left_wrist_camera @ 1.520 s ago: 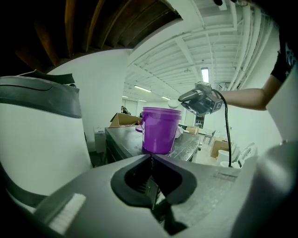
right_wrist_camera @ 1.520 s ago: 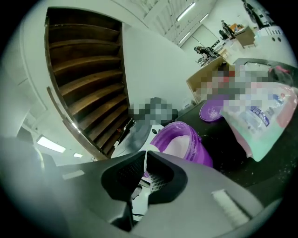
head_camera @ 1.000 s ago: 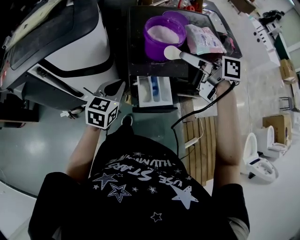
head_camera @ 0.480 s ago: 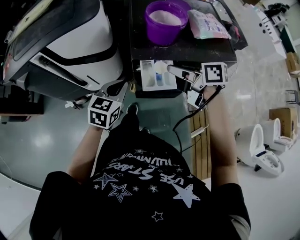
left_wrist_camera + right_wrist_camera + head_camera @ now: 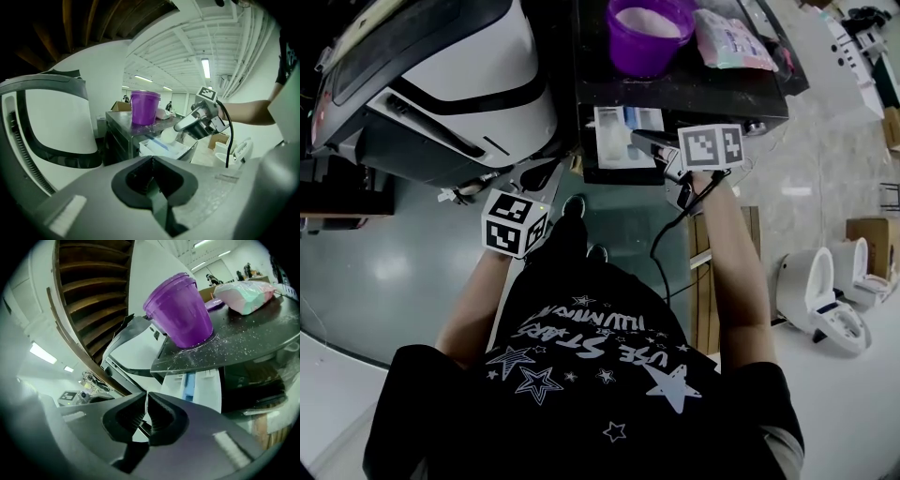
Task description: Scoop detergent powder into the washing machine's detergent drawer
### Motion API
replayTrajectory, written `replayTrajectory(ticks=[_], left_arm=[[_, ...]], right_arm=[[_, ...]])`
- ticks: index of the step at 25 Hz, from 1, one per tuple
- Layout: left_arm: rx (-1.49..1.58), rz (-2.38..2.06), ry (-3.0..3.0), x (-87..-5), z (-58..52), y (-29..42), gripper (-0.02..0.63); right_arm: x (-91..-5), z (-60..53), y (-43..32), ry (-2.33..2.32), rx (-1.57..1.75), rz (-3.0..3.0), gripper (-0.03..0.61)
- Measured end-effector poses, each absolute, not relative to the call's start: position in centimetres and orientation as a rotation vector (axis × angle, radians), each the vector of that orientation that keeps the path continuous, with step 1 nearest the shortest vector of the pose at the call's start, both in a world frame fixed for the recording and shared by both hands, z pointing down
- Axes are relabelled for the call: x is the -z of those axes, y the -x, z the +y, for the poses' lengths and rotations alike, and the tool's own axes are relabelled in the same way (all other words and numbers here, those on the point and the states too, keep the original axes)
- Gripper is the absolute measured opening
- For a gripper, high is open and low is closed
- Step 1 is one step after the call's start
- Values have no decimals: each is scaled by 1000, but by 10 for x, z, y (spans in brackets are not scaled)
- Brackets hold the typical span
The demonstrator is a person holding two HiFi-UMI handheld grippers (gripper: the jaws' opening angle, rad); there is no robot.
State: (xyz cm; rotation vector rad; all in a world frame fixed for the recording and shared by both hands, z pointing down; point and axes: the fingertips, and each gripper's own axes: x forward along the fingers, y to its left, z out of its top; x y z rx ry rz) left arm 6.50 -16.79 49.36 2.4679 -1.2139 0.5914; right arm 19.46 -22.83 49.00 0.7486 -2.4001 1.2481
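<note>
The purple detergent tub (image 5: 649,33) stands on the dark machine top (image 5: 694,89), with powder in it. Below it the white detergent drawer (image 5: 623,131) is pulled out. My right gripper (image 5: 653,143) reaches in from the right, shut on a white scoop (image 5: 168,135) whose bowl hangs over the drawer (image 5: 165,148). In the right gripper view the jaws (image 5: 146,399) are pressed together below the tub (image 5: 180,310) and the drawer (image 5: 201,385). My left gripper (image 5: 539,175) waits lower left of the drawer, shut and empty (image 5: 151,161).
A detergent bag (image 5: 731,42) lies on the machine top right of the tub, with spilled powder (image 5: 234,345) around it. A white machine with a dark door (image 5: 441,84) stands at the left. A wooden pallet (image 5: 717,272), a cable (image 5: 670,244) and a white fixture (image 5: 820,291) are on the floor.
My right gripper has carried the scoop from the purple tub down and left to over the pulled-out drawer. The left gripper has barely moved.
</note>
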Motion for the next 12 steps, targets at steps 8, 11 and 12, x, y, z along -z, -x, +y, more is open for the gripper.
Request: replayTrajectory(ticks=[8,11,12], left_arm=[[-574,-1216,-2465,-494,-165,-59,2],[-574,-1208,-2468,-495,-163,-59,2],[-574,-1205,-2470,-495,-162,-59,2]], right_arm=[[-509,-229,-188,-823,-937,-2332,35],[-517,-224,-187,-813,-855,-2293,35],[-519,-223,-185,-809,-823,-2288,35]])
